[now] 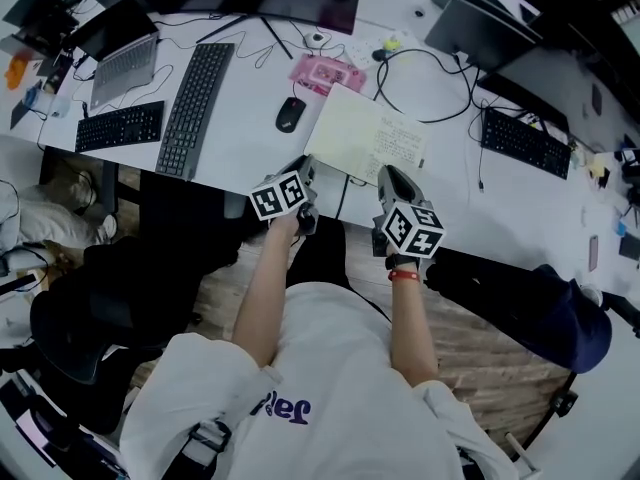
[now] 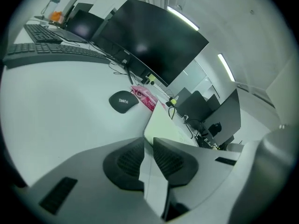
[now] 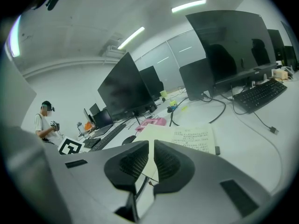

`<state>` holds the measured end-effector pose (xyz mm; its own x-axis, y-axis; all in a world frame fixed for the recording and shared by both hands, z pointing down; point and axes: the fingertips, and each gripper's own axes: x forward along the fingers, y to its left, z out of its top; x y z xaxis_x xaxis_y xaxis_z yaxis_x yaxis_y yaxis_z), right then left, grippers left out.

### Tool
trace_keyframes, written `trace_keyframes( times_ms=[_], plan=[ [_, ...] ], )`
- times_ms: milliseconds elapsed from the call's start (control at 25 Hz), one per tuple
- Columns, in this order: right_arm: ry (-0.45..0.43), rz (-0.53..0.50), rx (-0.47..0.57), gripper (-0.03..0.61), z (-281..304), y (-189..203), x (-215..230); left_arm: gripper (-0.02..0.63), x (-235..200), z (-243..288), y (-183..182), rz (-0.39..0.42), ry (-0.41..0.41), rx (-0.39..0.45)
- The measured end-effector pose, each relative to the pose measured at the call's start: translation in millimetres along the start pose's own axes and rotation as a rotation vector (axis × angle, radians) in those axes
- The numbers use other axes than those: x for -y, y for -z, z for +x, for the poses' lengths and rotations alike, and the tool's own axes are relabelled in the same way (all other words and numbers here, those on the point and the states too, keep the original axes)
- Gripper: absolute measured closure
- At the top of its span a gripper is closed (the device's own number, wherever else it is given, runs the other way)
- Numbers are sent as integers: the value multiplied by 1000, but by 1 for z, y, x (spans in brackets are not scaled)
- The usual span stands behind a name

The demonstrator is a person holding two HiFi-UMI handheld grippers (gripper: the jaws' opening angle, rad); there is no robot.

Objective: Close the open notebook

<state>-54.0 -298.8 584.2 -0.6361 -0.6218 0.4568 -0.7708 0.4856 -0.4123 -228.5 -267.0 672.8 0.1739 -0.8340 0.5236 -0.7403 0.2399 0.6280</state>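
Note:
The open notebook (image 1: 365, 133) lies flat near the desk's front edge, its left page blank and its right page handwritten. My left gripper (image 1: 303, 168) is at its near left corner. In the left gripper view the jaws (image 2: 148, 146) stand close together with a pale sheet filling the slit, and the notebook (image 2: 166, 125) spreads just beyond. My right gripper (image 1: 388, 176) is at the near edge of the written page. In the right gripper view its jaws (image 3: 151, 148) pinch the lower rim of the notebook (image 3: 191, 136).
A black mouse (image 1: 290, 114) and a pink packet (image 1: 327, 72) lie just behind the notebook. A long black keyboard (image 1: 196, 96) is to the left. A looped cable (image 1: 440, 68) runs at the right. A dark office chair (image 1: 540, 308) stands beside me.

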Motion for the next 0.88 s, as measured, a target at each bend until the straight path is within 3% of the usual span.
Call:
trace_keyframes(
  times_ms=[320,680,880],
  plan=[
    [-27,78,18,535,6,-6,-3,560,2,3,-4,-129,73,21],
    [-31,113,34,549,6,-4,-2,577,16,-1,-9,-160,143,42],
    [-32,142,66,549,1,-14,-3,581,33,-5,-13,-116,155,20]
  ],
)
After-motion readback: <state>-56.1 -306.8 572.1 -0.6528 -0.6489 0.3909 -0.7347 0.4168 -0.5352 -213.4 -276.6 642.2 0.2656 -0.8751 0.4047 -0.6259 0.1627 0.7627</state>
